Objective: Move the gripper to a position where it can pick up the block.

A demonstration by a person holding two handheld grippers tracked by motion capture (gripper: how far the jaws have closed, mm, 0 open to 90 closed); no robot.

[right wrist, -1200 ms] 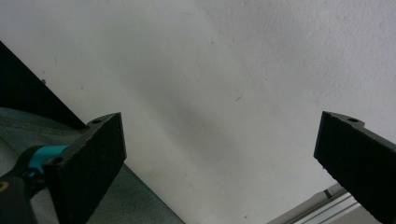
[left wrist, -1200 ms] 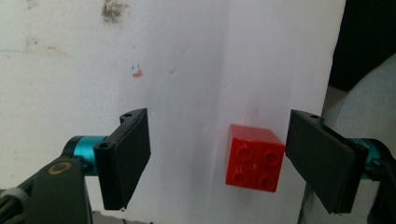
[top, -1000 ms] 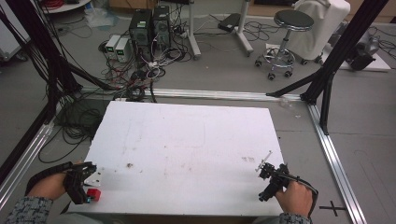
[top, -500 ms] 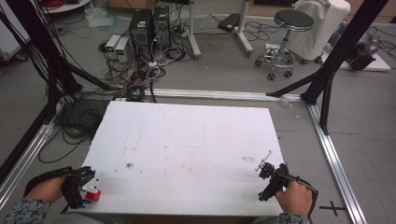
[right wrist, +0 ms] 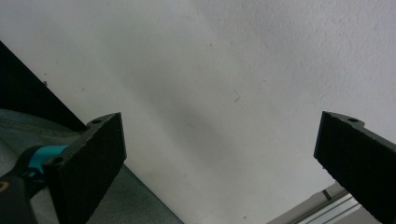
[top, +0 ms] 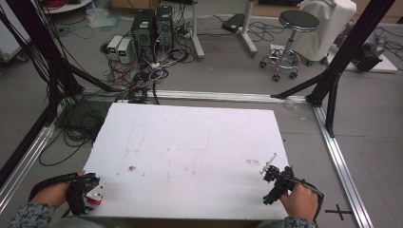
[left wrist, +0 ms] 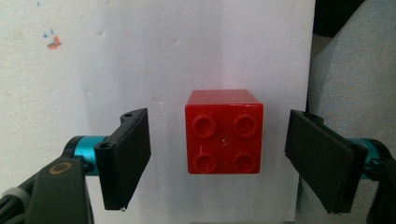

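Left claw (left wrist: 218, 158) has slid toward the counter (top: 190, 156) corner.
Both claws gape empty; brick (left wrist: 223, 131) sits between its jaws, may tumble off.

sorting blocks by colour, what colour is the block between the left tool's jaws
Red, clearest in the left gripper view: the block has four studs on top.
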